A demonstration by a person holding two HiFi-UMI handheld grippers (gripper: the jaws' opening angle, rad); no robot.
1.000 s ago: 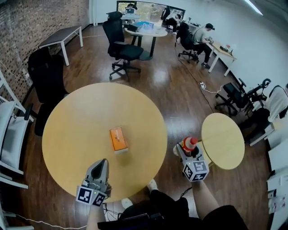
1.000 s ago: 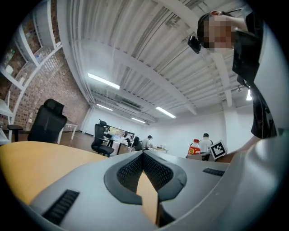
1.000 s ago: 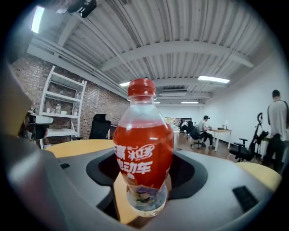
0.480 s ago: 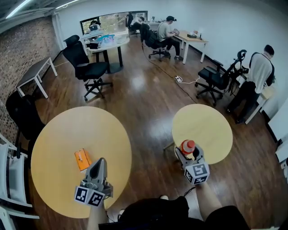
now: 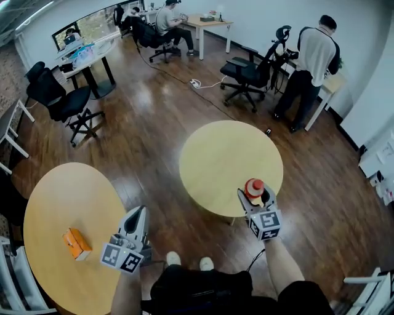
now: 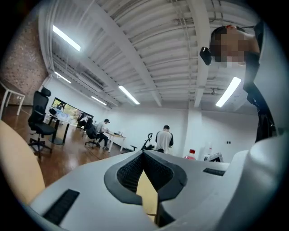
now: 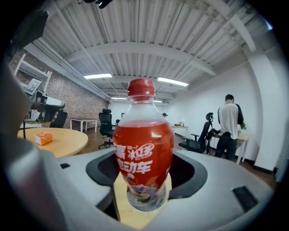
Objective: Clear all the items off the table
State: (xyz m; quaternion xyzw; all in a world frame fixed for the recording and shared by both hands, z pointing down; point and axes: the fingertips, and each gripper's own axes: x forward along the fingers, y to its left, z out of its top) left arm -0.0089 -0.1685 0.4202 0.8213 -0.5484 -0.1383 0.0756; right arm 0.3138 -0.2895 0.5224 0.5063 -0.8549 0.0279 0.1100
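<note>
— What's my right hand-held gripper doing?
— It's clenched low on the red bottle, at the near rim of the small desk. Your left hand-held gripper is closed on nothing.
— What could go wrong?
— With a grip that low, the bottle may tip in a fast swing, or topple if you set it at the rim. The orange box lies on the big desk.

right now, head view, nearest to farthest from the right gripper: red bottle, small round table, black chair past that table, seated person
1. red bottle: in the right gripper's jaws
2. small round table: just ahead
3. black chair: beyond the table
4. seated person: far desk, top
</note>
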